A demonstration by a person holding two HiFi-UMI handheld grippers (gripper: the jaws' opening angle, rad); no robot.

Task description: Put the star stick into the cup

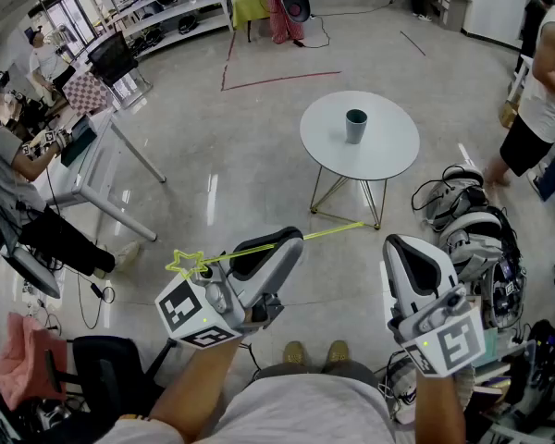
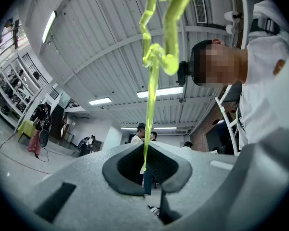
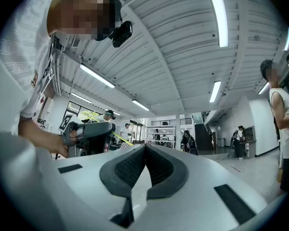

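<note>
Star stick (image 1: 333, 231) sitting in left claw, cup far off

One star stick, one cup (image 1: 355, 126), one round bench (image 1: 388, 155) and two claws are showing. The left claw (image 1: 291, 240) is pinching its jaws almost together on the thin yellow-green shaft. The stick is lying crosswise, with the star end sticking out to the left past the claw's marker cube (image 1: 192, 314) and the plain end pointing right. The right claw (image 1: 400, 246) is hanging just right of it, jaws pressed together and gripping nothing. The grey cup is standing upright on the white bench, on the far side and well apart from both claws.
</note>
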